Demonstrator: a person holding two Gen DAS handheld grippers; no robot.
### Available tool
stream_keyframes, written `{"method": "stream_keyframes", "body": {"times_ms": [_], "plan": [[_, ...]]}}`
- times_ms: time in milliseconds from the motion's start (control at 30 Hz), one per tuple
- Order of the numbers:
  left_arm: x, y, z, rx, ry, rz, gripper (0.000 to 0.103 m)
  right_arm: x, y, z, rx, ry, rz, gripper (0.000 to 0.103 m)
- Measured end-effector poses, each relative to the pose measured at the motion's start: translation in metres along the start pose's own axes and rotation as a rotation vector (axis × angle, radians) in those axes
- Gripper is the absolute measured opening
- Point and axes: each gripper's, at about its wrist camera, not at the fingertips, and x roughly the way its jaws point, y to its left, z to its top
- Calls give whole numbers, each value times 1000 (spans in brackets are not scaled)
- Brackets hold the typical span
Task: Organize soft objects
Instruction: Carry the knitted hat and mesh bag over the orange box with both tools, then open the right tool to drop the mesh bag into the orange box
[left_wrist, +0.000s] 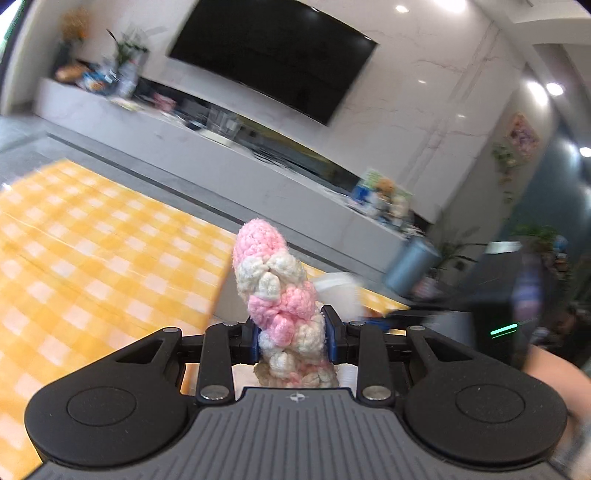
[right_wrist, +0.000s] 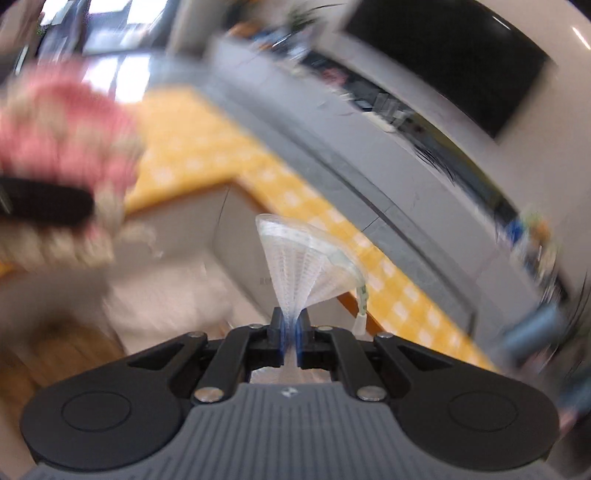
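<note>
pink-and-white crocheted toy gripped in left tool, white mesh pouch pinched in right tool, both carried above the yellow-checked counter; next likely needs a drop spot.

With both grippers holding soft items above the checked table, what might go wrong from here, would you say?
The right gripper pinches only a narrow bunch of the white mesh piece, so it might slip free. The knitted pink-and-white toy stands tall above the left gripper and could flop or snag on the white box.
</note>
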Motion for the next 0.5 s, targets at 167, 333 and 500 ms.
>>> {"method": "stream_keyframes", "body": {"times_ms": [167,333,500], "plan": [[-1,5,1,-19,-10,-9,36,45,0,7,-154,91,70,3],[8,-2,-3,18,10,-6,36,63,5,9,-393,58,134,2],[28,-21,0,141,17,48,36,74,1,9,-435,54,207,2]]}}
